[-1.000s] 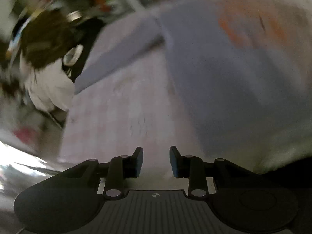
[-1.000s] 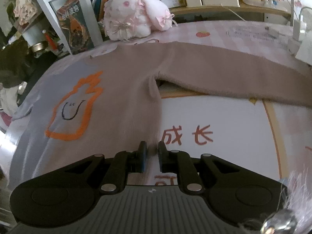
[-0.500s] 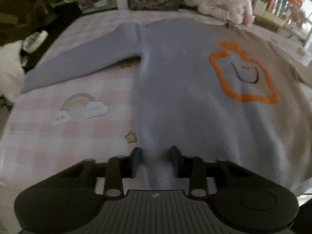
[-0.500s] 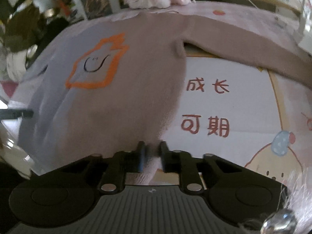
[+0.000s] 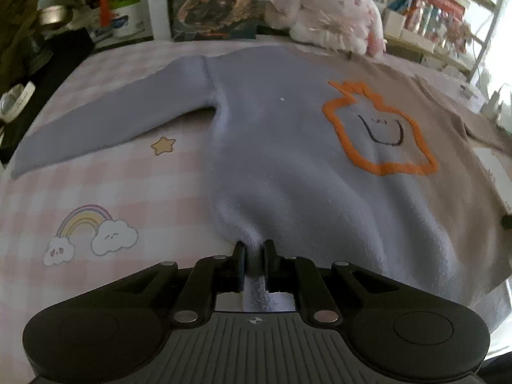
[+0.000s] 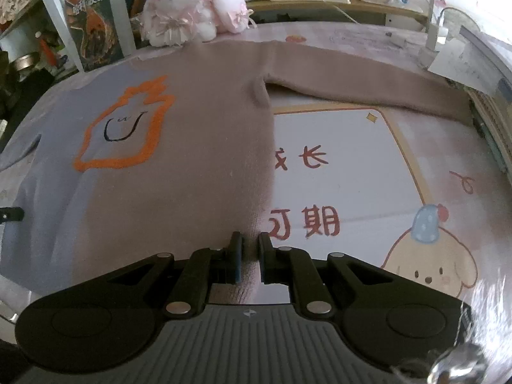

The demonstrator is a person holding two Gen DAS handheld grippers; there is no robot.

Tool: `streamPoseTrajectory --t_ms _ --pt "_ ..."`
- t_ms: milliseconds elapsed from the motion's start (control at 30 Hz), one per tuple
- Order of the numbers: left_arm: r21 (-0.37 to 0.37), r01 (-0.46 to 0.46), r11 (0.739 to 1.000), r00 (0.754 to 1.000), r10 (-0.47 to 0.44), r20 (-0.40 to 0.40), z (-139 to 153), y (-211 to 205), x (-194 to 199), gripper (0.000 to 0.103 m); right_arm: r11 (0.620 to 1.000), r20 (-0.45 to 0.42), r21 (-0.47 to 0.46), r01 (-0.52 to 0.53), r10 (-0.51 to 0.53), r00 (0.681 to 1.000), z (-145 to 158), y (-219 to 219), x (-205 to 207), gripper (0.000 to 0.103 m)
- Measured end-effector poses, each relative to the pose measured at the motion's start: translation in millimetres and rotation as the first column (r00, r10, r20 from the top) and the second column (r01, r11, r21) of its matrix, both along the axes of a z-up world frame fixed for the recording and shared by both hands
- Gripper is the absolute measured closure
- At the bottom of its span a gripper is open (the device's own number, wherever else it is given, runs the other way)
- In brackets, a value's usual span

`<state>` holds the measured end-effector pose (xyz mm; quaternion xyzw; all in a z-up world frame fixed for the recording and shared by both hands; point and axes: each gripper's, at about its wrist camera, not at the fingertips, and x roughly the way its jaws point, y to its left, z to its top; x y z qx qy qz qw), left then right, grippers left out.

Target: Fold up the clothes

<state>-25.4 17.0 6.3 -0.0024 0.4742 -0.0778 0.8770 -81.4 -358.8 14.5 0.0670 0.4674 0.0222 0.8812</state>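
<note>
Sweater (image 5: pixel 288 147), a soft fleecy one that is lavender-grey on one half and tan on the other with an orange outlined smiling shape on the chest, is lying flat and face up on the pink checked bed cover (image 5: pixel 105 185). In my left wrist view the left gripper (image 5: pixel 255 256) is closing its fingers on a bunched fold of the lavender hem, the cloth pinched between the pads. The lavender sleeve is reaching out toward the cover's left edge; open cover with a rainbow-and-cloud print (image 5: pixel 92 233) is lying beside the hem.

In my right wrist view the right gripper (image 6: pixel 249 249) is clamping the tan hem at its corner. The tan sleeve is stretching toward the right edge. Beside the sweater (image 6: pixel 198 147), a white printed panel (image 6: pixel 339 166) is showing red characters 成长 and 可期. A pink plush toy (image 6: pixel 192 16) is sitting beyond the collar.
</note>
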Motion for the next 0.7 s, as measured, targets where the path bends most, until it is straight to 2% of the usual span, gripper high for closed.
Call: streamPoseTrajectory --t_ms 267,567,700 --pt "-0.019 0.01 1.0 1.0 -0.01 0.022 -0.9 5.6 -5.4 0.093 0.997 0.04 -0.078 0.013 -0.01 0.999 -2.7 15.4 -3.3 0.093" --pt "-0.012 0.022 1.0 0.999 -0.021 0.029 -0.3 16.3 -7.4 0.093 0.996 0.06 -0.086 0.033 -0.028 0.998 -4.8 25.1 -2.4 0.093" --pt "-0.041 0.006 0.999 1.0 -0.005 0.026 -1.1 28.1 -5.4 0.093 0.995 0.072 -0.091 0.027 -0.02 0.997 -6.4 34.2 -1.8 0.093"
